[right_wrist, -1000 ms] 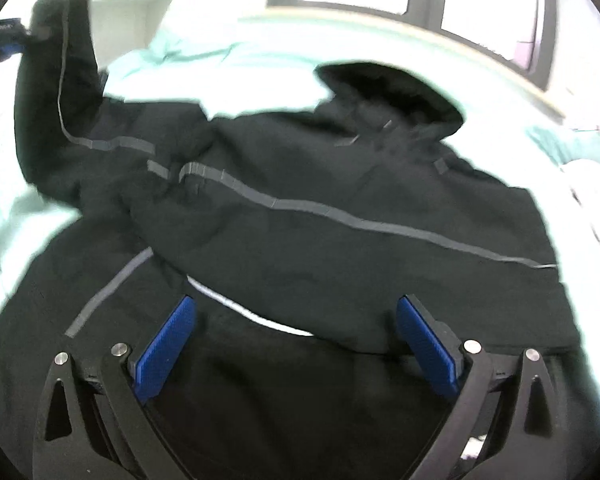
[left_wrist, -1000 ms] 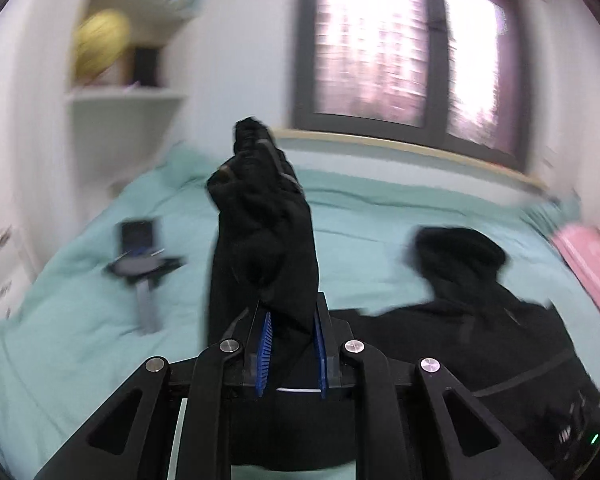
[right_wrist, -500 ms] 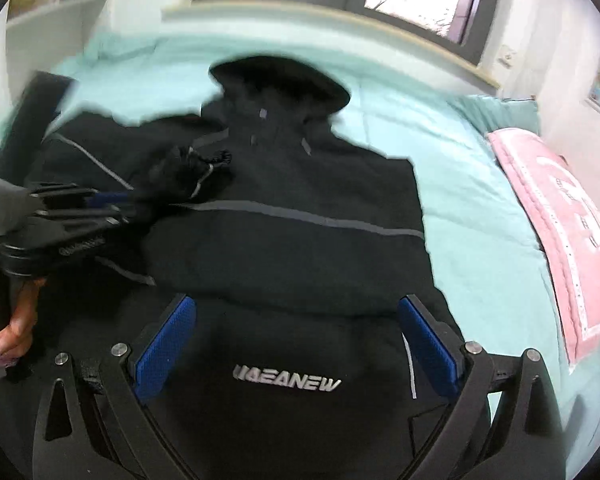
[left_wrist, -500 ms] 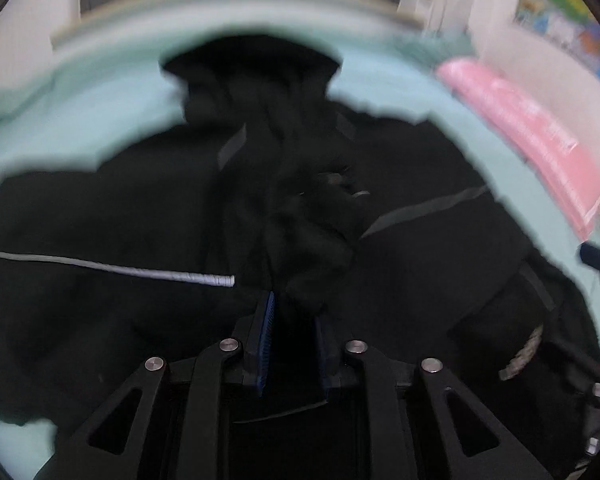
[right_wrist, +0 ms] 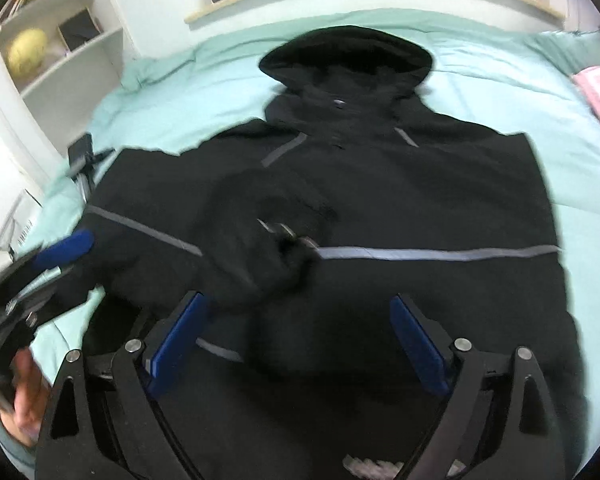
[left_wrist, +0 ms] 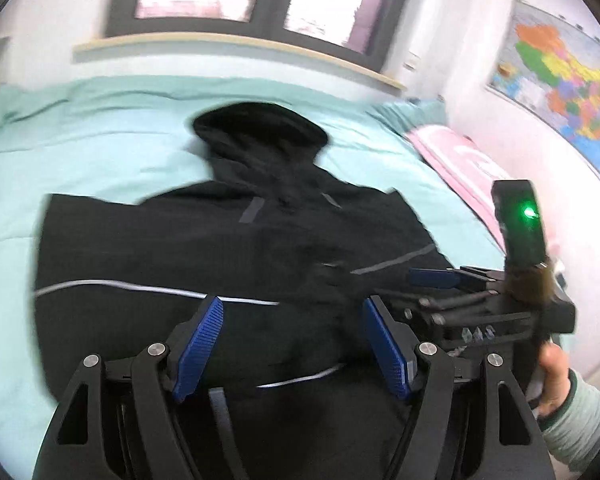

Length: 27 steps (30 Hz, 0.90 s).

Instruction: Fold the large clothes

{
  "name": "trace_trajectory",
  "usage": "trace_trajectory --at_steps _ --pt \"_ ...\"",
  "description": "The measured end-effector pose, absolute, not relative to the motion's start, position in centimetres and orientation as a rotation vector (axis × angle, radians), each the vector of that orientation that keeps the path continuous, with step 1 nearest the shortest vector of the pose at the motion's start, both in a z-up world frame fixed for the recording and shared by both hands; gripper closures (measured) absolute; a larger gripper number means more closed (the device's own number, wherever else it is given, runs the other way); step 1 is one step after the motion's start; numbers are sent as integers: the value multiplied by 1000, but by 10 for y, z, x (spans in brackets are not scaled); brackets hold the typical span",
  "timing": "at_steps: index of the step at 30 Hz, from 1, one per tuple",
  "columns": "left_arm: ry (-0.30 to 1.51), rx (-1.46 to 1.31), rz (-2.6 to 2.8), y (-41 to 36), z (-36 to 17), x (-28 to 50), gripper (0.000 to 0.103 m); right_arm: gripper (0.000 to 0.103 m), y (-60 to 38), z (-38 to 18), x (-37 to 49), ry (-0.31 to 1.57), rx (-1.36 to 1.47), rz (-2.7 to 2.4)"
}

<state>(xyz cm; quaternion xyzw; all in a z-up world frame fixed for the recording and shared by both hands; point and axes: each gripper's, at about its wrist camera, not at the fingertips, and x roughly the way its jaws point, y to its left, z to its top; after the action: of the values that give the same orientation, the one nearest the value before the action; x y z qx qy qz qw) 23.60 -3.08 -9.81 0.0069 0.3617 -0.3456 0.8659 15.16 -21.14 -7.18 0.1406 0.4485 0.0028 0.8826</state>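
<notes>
left wrist: above bed, facing window | right wrist: same | shared: black jacket (left_wrist: 228, 248)

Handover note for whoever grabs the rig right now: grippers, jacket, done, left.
Left gripper: open, holding nothing, above the jacket's lower body.
Right gripper: open, holding nothing, above the hem side.
Black hooded jacket: lies on the teal bed, hood toward the window.
Done: both sleeves look folded in; one cuff lies bunched on the chest.
Left: fold hood and body into a compact stack; flatten the cuff first, probably.
</notes>
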Motion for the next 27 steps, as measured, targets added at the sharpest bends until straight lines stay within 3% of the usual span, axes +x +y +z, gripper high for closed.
trace_trajectory --at_steps 5,6,8,9,12,22,27 --pt "740 15 -543 16 -98 252 29 8 -207 -101 194 1002 414 -28" --pt "750 -10 -519 27 -101 257 29 13 -206 -107 200 1006 439 -18" --pt "768 -49 -484 42 -105 265 30 37 -198 -114 208 1002 458 36" --pt "777 -63 -452 49 -107 268 30 54 -192 -114 209 1004 430 35" --pt "791 -82 -395 61 -109 277 30 65 -184 -100 202 935 324 12" --pt "792 -40 -443 20 -97 281 30 66 -270 -3 156 729 210 -154" --pt "835 53 -501 -33 -118 279 30 66 -334 -8 133 750 195 -172"
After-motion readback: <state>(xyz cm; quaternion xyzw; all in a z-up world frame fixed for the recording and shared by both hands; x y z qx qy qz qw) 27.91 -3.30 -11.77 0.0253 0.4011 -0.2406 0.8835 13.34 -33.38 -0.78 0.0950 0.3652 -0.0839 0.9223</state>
